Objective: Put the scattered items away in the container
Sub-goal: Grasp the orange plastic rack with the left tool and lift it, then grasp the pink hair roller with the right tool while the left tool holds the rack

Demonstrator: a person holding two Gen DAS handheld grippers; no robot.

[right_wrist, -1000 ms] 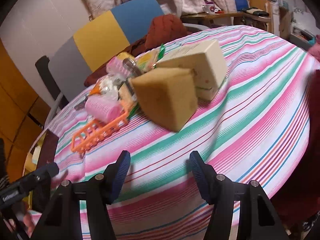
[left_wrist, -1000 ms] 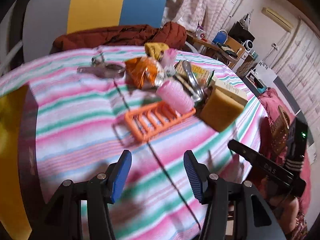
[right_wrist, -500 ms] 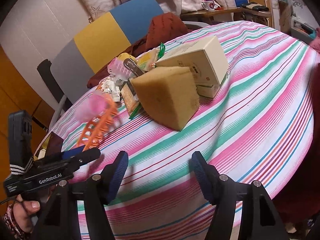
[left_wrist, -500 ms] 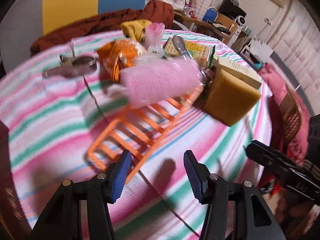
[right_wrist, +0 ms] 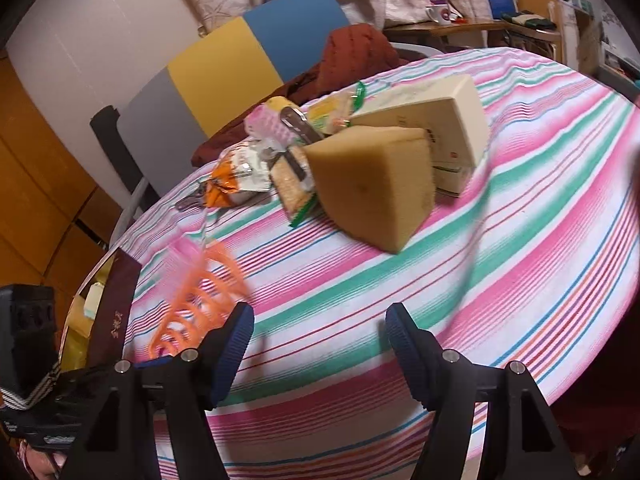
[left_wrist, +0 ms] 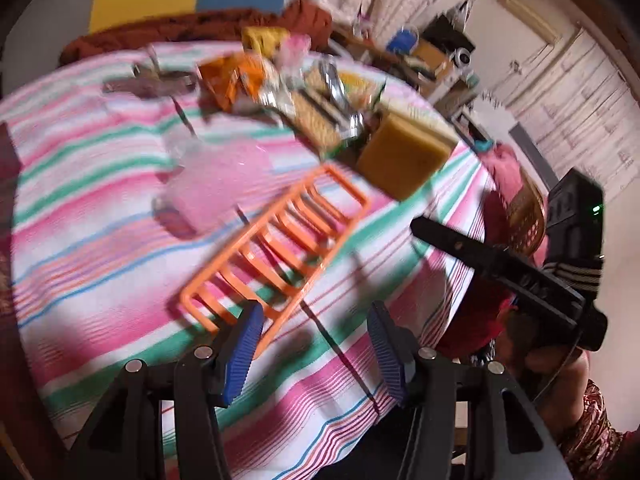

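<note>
Left gripper (left_wrist: 314,350), 6 o'clock in left wrist view: tongs wide, nothing between pads. Left pad just beside near corner of orange rack (left_wrist: 276,258); contact unclear.

Pink roller (left_wrist: 212,184), 10 o'clock of rack, blurred, on striped cloth (left_wrist: 100,280). Risk, as judged: nudged rack sweeps roller toward table edge.

Sponge (left_wrist: 400,160) at 2 o'clock of rack, box (right_wrist: 440,120) behind it, snack packets (left_wrist: 240,76) at 12. No container identifiable; risk of aimless carrying.

Right gripper (right_wrist: 320,350): tongs opening, empty, above bare cloth. Both grippers near; collision possible.
</note>
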